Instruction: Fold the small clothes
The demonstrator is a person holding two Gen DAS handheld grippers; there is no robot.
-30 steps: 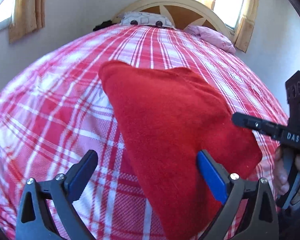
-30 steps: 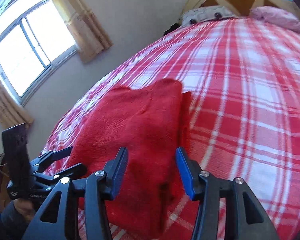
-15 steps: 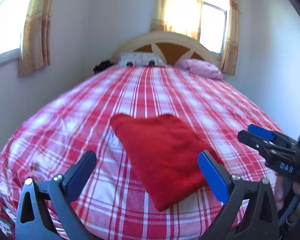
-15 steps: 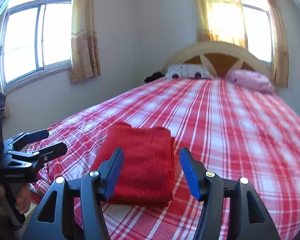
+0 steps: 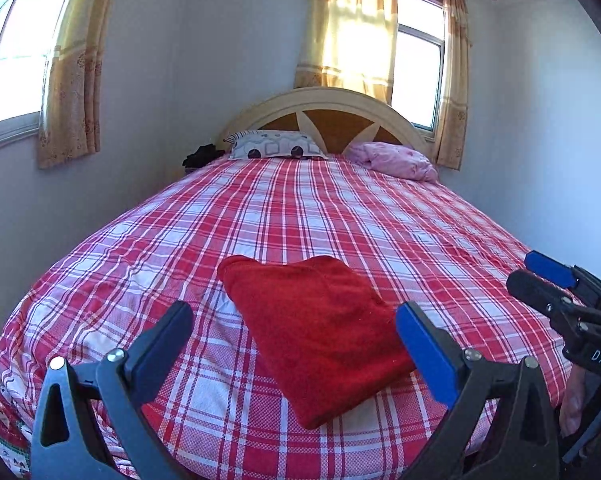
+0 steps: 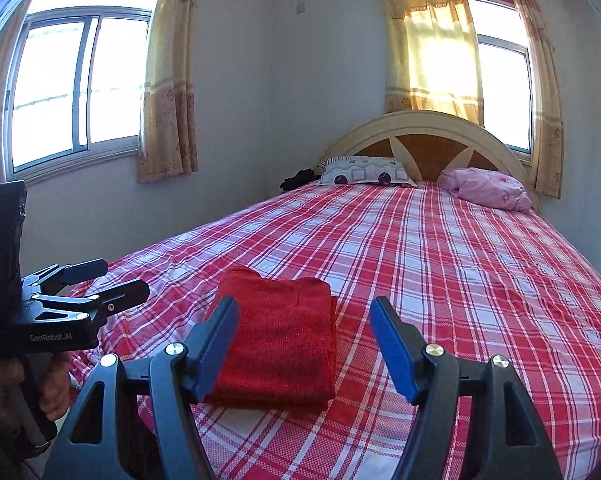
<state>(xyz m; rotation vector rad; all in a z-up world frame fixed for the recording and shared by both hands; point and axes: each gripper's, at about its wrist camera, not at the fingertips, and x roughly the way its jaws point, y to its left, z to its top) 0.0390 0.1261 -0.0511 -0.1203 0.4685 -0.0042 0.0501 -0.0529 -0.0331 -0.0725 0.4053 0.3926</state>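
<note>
A red cloth (image 5: 312, 332) lies folded in a flat rectangle on the plaid bed cover (image 5: 340, 216), near the foot end. My left gripper (image 5: 292, 320) hovers above and short of it, jaws wide open and empty. In the right wrist view the same red cloth (image 6: 284, 340) lies just beyond my right gripper (image 6: 303, 306), whose jaws are opening with nothing between them. Each gripper also shows in the other's view: the right gripper (image 5: 526, 270) at the far right, the left gripper (image 6: 120, 278) at the far left, held in a hand.
At the head of the bed rest a patterned pillow (image 5: 274, 146) and a pink pillow (image 5: 392, 160) against a curved headboard (image 5: 324, 100). A dark bundle (image 5: 202, 156) sits beside the patterned pillow. A wall runs close along the bed's left side.
Both grippers have drawn back and risen away from the red cloth, which stays folded on the bed. The right jaws have spread wider. Both views have tilted up toward the headboard.
</note>
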